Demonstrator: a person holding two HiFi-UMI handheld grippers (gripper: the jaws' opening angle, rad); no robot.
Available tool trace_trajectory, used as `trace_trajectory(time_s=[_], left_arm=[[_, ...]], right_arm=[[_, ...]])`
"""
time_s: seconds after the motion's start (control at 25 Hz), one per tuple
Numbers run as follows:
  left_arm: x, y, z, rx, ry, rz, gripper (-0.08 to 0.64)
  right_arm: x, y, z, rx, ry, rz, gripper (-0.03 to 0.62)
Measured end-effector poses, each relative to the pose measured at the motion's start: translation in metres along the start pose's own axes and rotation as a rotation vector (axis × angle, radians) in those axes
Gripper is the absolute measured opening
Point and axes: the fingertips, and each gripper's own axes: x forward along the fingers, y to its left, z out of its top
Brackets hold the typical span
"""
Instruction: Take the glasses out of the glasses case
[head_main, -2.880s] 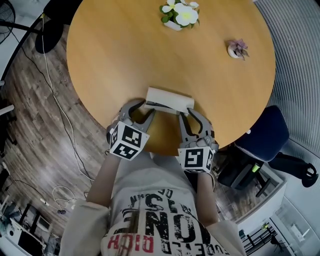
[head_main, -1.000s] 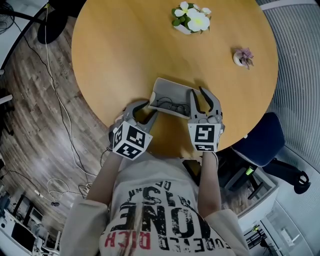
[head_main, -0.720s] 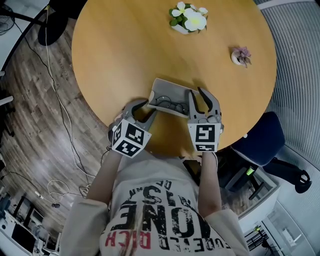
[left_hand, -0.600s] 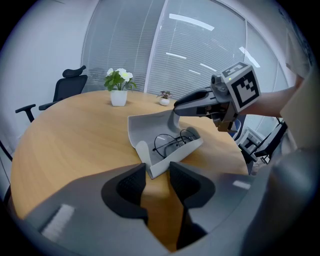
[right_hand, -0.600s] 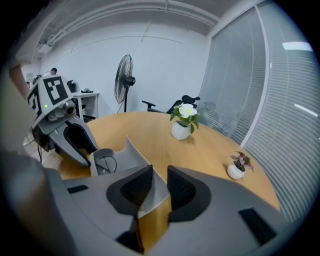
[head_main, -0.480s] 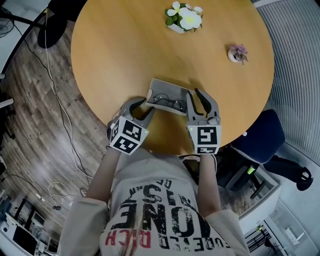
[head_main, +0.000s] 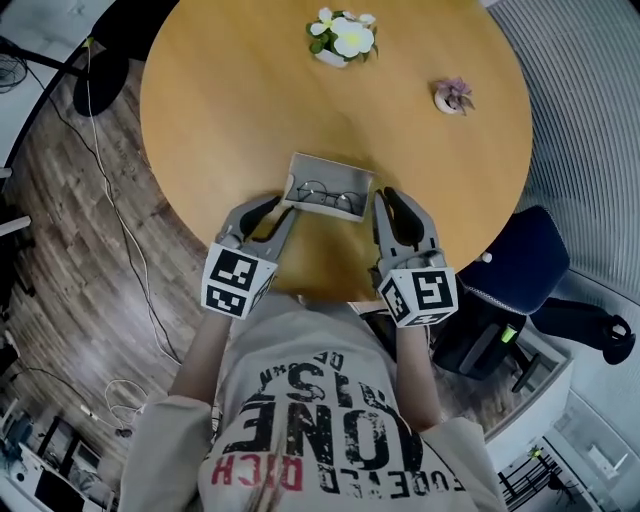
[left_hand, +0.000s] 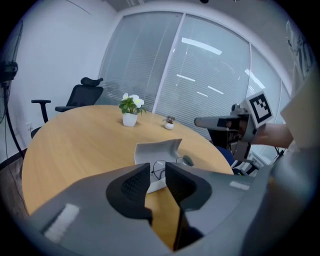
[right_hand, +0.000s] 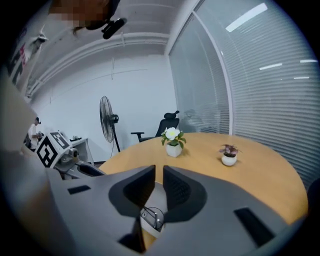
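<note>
We now have the glasses case (head_main: 330, 166) open, glasses (head_main: 328, 196) inside. L gripper (head_main: 282, 208) at its 7 o'clock & R gripper (head_main: 386, 200) at 4 o'clock are closing, narrow, empty; next we pick.

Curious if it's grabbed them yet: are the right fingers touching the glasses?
Apart. Head view: glasses lie in the case; the right gripper, fingers closing on nothing, sits outside its right wall.
</note>
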Motion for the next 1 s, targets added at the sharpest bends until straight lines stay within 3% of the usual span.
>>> trace_trajectory(time_s=[0.32,0.64,1.0], left_arm=[[-0.033,-0.016,0.042,-0.009,-0.157,0.052,0.014],[-0.060,-0.024,0.064,-0.089,-0.234,0.056,0.011],[-0.064,-0.028,0.071,-0.033,-0.233,0.072,0.011]], right_arm=[[-0.045,0.019,0.015,0.096,-0.083,0.006,0.026],[-0.072,0.030,0.012,0.194,-0.138,0.001,0.026],[-0.083,0.019,0.007,0.249,-0.157,-0.044,0.026]])
